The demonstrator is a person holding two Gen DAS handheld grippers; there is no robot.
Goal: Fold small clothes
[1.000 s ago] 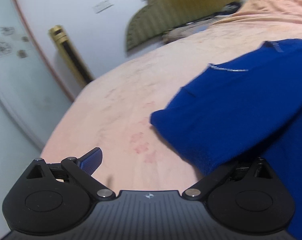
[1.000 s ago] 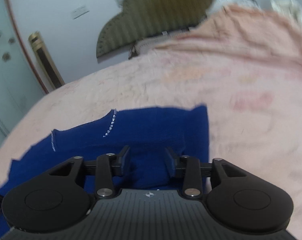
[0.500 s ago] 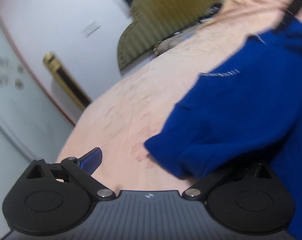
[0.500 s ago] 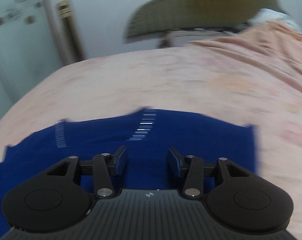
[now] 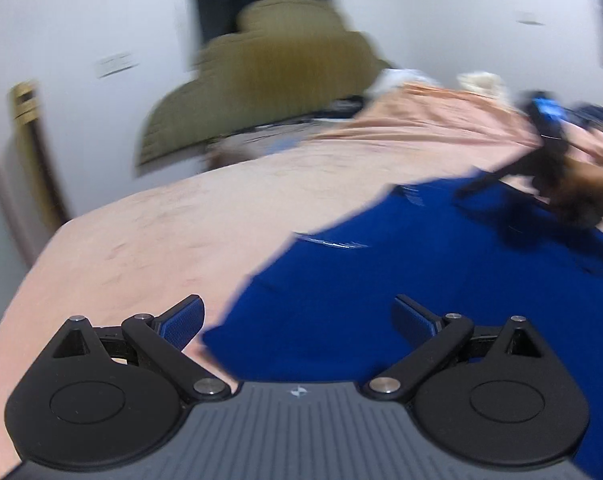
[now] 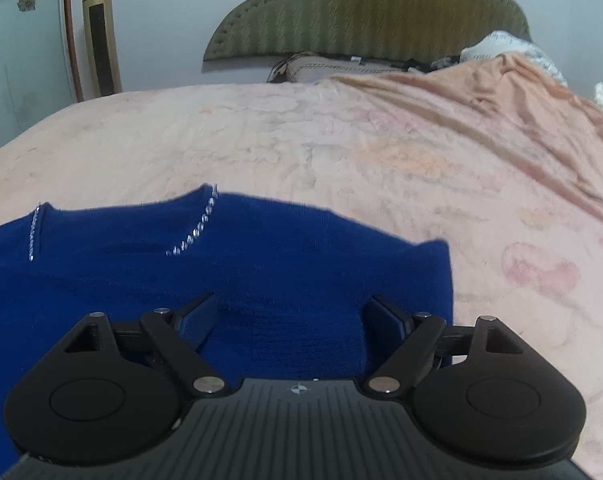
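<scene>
One blue sweater lies spread on the bed, toward its near edge, the neckline trimmed with a line of small bright stones. The bed is covered by a pale pink blanket with a faint floral print; a peach-coloured cover is bunched along its far right side. An olive quilted headboard stands against a white wall, with a gold-and-black tower unit upright to its left beside a panel bearing flower stickers.

Right gripper: the jaws have just been opening and now stand wide, directly above the sweater's folded near portion. The knit lies between and below the pads, which do not press on it.

Left gripper: jaws spread wide over the sweater's left edge, nothing gripped. This view is blurred. In it the right gripper and the hand carrying it show at the far right, above the sweater.
</scene>
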